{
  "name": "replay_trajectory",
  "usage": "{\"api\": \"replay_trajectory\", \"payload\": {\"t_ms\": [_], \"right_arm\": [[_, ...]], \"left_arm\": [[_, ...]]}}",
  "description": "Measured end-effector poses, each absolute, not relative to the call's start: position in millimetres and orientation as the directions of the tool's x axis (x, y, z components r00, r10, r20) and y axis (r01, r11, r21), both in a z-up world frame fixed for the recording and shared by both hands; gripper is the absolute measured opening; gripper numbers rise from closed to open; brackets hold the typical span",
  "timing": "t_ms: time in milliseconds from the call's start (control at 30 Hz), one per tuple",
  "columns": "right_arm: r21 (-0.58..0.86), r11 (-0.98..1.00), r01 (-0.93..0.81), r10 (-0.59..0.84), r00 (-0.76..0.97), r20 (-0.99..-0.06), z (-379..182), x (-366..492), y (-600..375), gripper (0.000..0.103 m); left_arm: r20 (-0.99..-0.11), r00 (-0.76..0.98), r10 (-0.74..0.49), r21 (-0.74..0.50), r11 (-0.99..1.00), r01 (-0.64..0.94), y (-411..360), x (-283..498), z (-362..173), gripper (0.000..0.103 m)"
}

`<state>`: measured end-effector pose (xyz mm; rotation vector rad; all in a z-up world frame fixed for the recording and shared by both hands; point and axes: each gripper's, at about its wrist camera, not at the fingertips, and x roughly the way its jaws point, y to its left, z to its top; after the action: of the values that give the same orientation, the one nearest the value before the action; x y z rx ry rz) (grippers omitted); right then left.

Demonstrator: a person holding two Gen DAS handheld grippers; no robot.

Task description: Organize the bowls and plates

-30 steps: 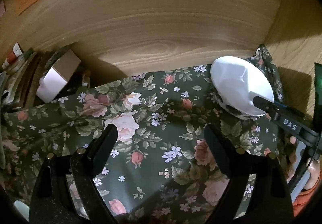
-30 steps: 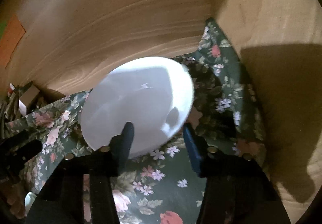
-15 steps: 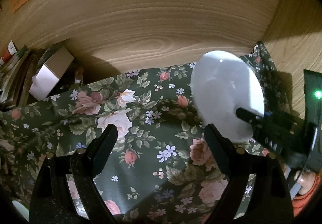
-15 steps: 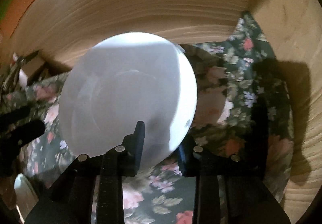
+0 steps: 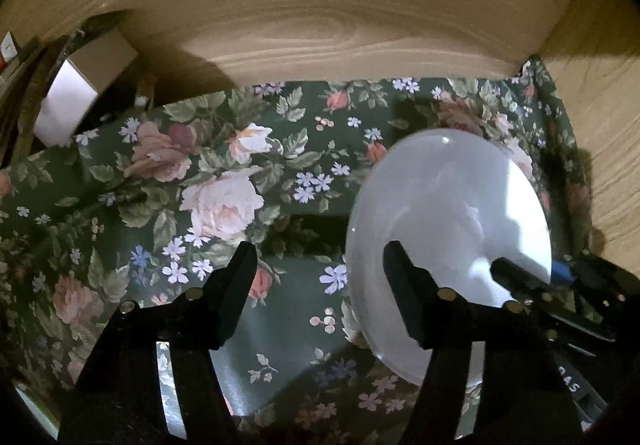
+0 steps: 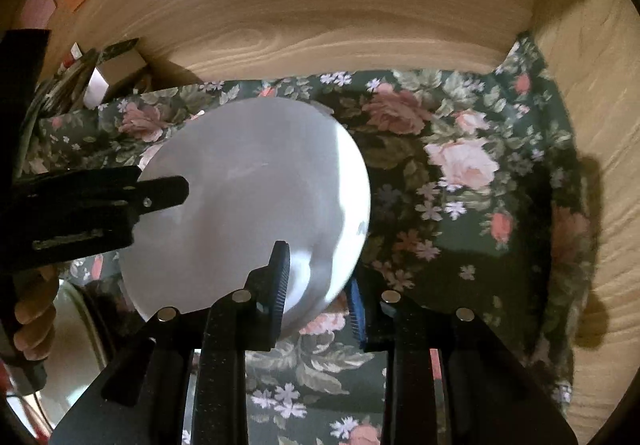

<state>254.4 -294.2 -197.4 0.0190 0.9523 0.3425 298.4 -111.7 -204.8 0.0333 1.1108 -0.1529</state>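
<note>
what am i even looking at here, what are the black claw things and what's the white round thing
The black claws are handheld two-finger grippers, one in each of a person's hands; there is no robot arm. Each picture comes from a fisheye camera mounted on one gripper, looking forward along its fingers. In the right camera's picture, the right gripper pinches the rim of a white dish, holding it tilted above a dark floral cloth. In the left camera's picture, the left gripper is open and holds nothing; one of its fingers overlaps the dish in view. Wooden walls enclose the cloth, and a small box sits in the far left corner.
</note>
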Motion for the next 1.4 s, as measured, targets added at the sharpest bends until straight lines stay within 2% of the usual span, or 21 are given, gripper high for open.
{"api": "replay_trajectory", "payload": {"t_ms": [133,333,533,633,1033,1400], "right_arm": [[0.184,0.95,-0.25,0.297,0.558,-0.775,-185,250,-308,0.036],[0.253,0.945,-0.208,0.326,0.548,-0.77,-192,252,-316,0.037],[0.311,0.924,-0.224,0.383,0.512,-0.769,-201,253,-310,0.034],[0.333,0.914,-0.231,0.405,0.5,-0.766,-203,254,-307,0.029],[0.342,0.914,-0.217,0.405,0.525,-0.749,-194,247,-309,0.029],[0.329,0.912,-0.246,0.41,0.588,-0.697,-166,222,-303,0.029]], "left_arm": [[-0.901,0.418,-0.116,-0.053,0.986,0.159,-117,298,-207,0.05],[-0.916,0.379,-0.135,-0.066,0.98,0.188,-130,303,-218,0.028],[-0.916,0.373,-0.146,-0.071,0.976,0.207,-135,305,-219,0.02],[-0.915,0.38,-0.137,-0.06,0.976,0.21,-140,306,-219,0.02],[-0.916,0.37,-0.155,-0.078,0.974,0.214,-141,297,-217,0.02],[-0.881,0.44,-0.175,-0.085,0.972,0.218,-127,268,-185,0.02]]}}
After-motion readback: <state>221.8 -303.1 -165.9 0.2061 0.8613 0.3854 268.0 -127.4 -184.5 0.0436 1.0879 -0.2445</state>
